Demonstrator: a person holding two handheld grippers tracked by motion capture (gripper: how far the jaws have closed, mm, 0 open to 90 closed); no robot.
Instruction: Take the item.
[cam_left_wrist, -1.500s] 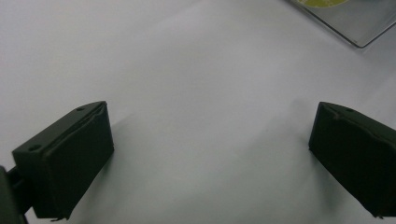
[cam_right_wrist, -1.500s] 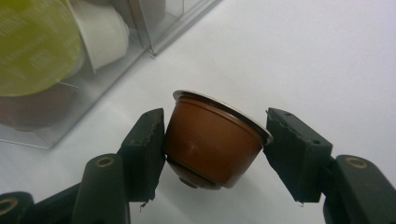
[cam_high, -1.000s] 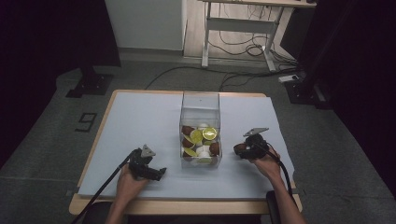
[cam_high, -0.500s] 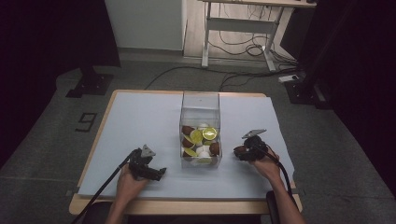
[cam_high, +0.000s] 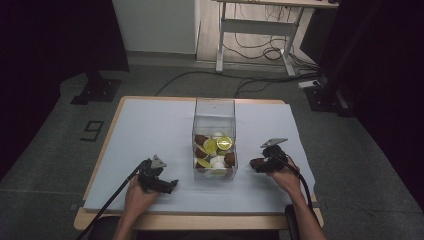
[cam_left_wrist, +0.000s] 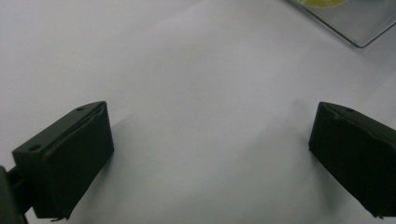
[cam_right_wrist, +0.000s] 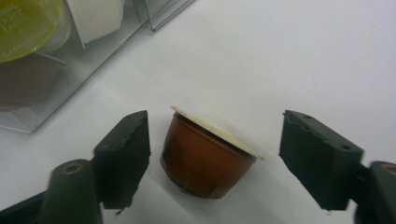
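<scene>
A clear plastic box (cam_high: 214, 112) stands mid-table and holds several coffee capsules (cam_high: 215, 150), yellow-lidded, white and brown. My right gripper (cam_high: 255, 164) rests on the table just right of the box. In the right gripper view a brown capsule (cam_right_wrist: 205, 158) with a white lid lies tilted on the table between the jaws of my right gripper (cam_right_wrist: 217, 123). The jaws have just been opening, and there are gaps on both sides of the capsule. My left gripper (cam_high: 167, 186) sits left of the box. In its own view my left gripper (cam_left_wrist: 210, 112) is open over bare table.
The table carries a white sheet (cam_high: 150, 130) with wooden edges showing around it. A box corner (cam_left_wrist: 355, 23) shows at the upper right of the left gripper view. Cables trail from both grippers toward the near edge. Desk legs and floor cables lie beyond the table.
</scene>
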